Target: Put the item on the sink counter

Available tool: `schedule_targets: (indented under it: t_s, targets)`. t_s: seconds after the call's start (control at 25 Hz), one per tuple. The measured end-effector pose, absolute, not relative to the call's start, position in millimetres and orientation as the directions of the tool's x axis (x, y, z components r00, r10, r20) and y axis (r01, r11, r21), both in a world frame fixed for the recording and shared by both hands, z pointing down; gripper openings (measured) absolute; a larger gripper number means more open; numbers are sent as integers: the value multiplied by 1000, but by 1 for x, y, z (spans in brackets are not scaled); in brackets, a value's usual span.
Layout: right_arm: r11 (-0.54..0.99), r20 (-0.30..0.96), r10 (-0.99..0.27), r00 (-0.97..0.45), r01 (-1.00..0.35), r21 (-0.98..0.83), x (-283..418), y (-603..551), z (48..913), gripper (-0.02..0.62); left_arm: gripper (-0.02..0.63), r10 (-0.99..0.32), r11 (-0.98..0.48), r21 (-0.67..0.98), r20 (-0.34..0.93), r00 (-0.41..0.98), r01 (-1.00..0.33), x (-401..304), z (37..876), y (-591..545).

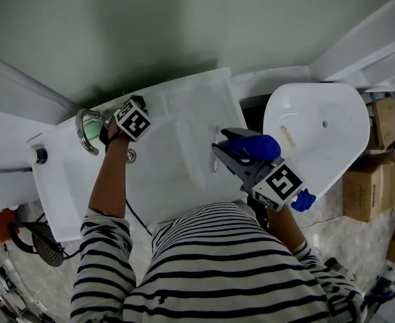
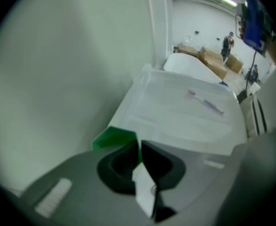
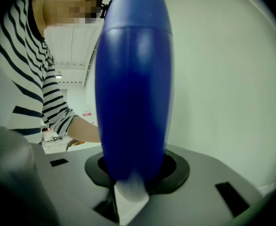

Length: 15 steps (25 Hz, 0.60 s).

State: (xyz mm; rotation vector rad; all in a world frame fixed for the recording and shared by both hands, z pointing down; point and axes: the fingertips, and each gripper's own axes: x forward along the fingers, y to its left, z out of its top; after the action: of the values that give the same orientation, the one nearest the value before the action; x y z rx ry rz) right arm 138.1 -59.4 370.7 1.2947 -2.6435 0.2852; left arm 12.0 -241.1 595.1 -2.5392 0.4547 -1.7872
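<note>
Both of my grippers were clenched on something. My left gripper (image 2: 138,147) pinched a thin green item (image 2: 113,138) and pointed steeply down beside the faucet (image 1: 86,130), I judge so as to set it on the sink counter (image 1: 56,173); whether it touched yet I could not tell. My right gripper (image 3: 138,175) gripped a blue bottle (image 3: 133,79) near level above the basin, probably kept clear to wait its turn.

Glossy plastic blue bottle (image 3: 133,79); smooth sink counter (image 1: 56,187); shiny metal faucet (image 1: 84,132).
</note>
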Motion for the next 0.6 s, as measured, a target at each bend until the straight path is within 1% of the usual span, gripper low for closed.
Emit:
schedule_targets:
  t_s: [0.16,0.36,0.48,0.6]
  targets:
    - [609,250,-752,-609,-788,-89,138,-58,371,133,26,-229,-959,-166,930,286,-228,13,603,-241]
    - [605,260,-754,-604,-792,-83,138,-59,373,135,26,-188,-968,-132,945,268,-215,10,612,-246]
    - [592,262,-760,-594,-800,-96,140,-59,376,134,28,-182,-965,-124,951,251,-229,5,614,-251]
    - [587,264,-764,-589,-804,-97,143,-59,377,135,29,-185,-964,-121,945,269,-237,7,616,-257]
